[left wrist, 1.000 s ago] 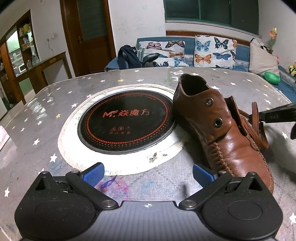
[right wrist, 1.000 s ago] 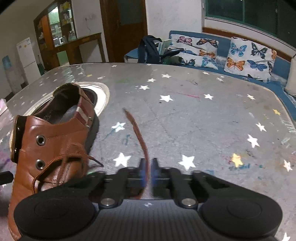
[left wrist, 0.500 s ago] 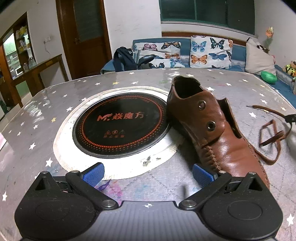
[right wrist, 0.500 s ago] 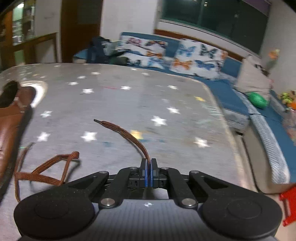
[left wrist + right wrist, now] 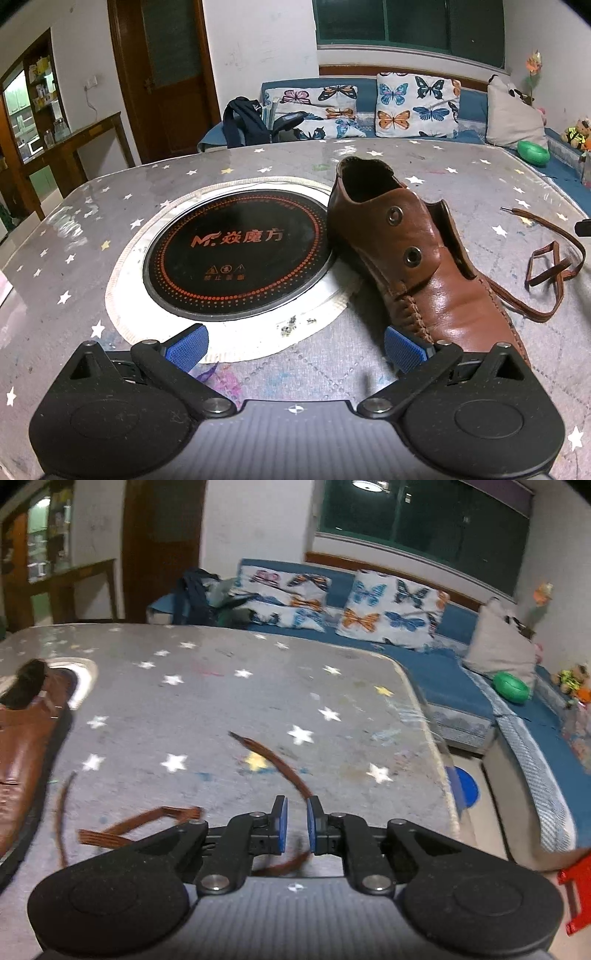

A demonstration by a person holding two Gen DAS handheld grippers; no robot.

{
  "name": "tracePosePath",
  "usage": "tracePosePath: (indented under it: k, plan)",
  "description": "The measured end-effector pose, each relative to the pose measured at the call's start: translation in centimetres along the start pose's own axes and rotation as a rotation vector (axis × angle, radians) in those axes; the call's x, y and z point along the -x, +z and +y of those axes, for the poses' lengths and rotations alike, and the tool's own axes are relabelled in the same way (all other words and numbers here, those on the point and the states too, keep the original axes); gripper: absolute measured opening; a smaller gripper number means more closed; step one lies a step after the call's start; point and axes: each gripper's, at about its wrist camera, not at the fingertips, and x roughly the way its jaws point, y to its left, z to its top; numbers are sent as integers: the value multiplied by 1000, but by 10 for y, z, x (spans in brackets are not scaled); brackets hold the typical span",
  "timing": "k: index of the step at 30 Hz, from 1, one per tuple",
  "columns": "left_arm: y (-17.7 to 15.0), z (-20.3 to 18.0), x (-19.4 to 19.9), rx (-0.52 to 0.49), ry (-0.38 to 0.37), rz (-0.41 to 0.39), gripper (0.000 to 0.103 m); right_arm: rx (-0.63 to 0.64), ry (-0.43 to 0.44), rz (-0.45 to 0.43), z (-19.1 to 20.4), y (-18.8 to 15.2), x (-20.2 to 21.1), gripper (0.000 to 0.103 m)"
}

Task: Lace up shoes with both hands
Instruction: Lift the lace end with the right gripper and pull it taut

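Just let go of the lace (image 5: 275, 764) with the right gripper (image 5: 296, 823), jaws freshly parted, lace running lower-centre toward upper-left, shoe (image 5: 22, 746) way off at left edge, closer to the wide-open, empty left gripper (image 5: 295, 345), toe at its right pad.

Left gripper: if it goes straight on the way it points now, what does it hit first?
Probably the bare table just ahead of the open left gripper, then the white ring around the cooktop. The shoe lies beside its right jaw and might get clipped; depth is unclear.
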Motion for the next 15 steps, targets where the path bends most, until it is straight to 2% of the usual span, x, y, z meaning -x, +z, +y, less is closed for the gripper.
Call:
tracePosePath:
  k: [3,9,15]
  plan:
    - [-1,0,-1,-1,-1,2,103,33,23,-5,12,0,6,19]
    - [-1,0,1,-1,-4,-3,103,33,21,-9,14,6,-2,21]
    - [-2,2,1,5,-4,-2,103,-5,8,14,2,15,-32,26]
